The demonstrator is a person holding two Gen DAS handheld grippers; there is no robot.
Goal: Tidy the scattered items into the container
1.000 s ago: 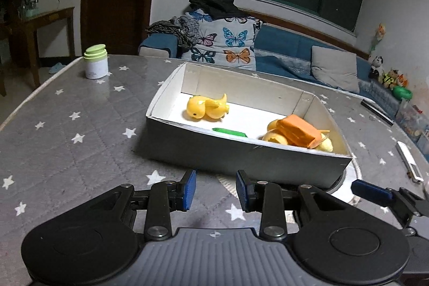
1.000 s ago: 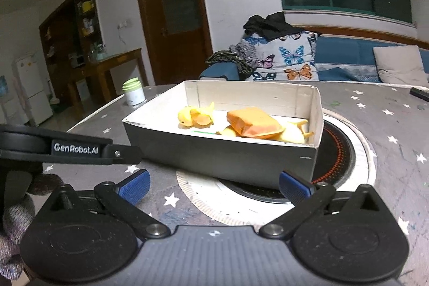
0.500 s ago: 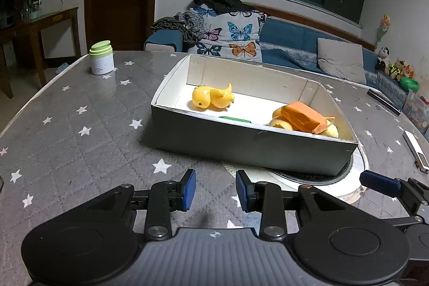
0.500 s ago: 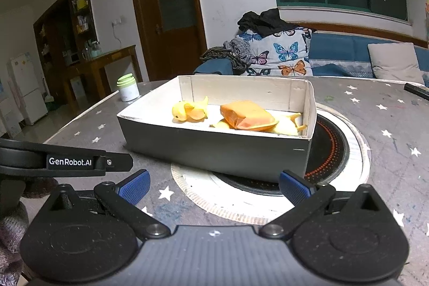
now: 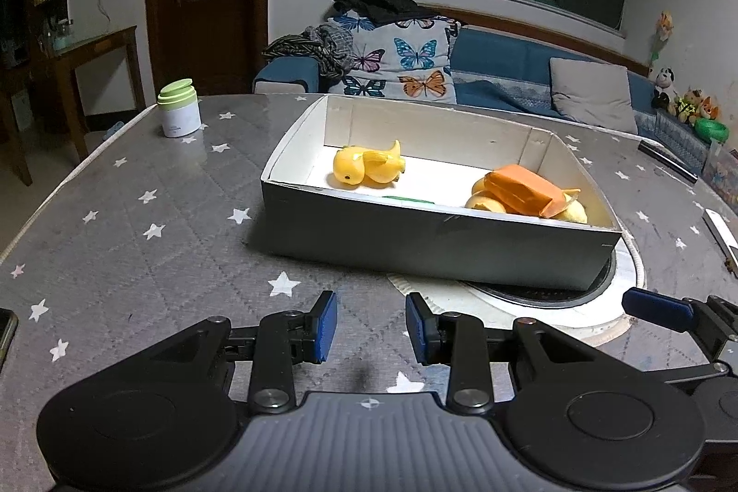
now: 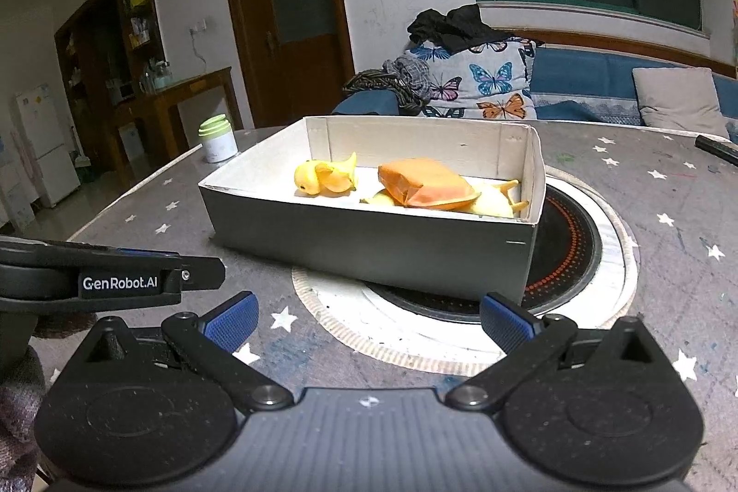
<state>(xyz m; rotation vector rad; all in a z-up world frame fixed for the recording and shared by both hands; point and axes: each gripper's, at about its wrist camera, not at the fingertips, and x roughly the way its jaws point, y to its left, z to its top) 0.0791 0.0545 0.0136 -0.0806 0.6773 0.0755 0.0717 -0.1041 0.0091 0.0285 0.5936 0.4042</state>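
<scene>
The container (image 5: 429, 247), a shallow grey box with white inner walls, sits mid-bench, its right end overlapping a round dark hob ring (image 6: 572, 257) set into the surface. Inside it, a yellow duck toy (image 5: 366, 168) lies toward the 10 o'clock corner in the left wrist view, a thin green item (image 5: 408, 198) rests against the near wall, and an orange packet (image 5: 523, 190) sits on top of more yellow toys at 3 o'clock. Outward, the star-patterned bench (image 5: 138, 224) carries only a green-lidded jar (image 5: 179, 114) far off at 10 o'clock, well apart from the box, and a flat white object (image 5: 722, 231) at the 3 o'clock edge. The left hand-held gripper (image 5: 371, 329) hovers at 6 o'clock short of the box, jaws narrowly parted with nothing between them; the right hand-held gripper (image 6: 369, 321) stands wide apart, also empty. Judging by this, the tidying looks nearly done. If the jar counts as scattered, the left side is closer: widen the jaws well first, approach level around the jar's body below the lid, and lower it into the bare middle of the box rather than onto the piled toys.
</scene>
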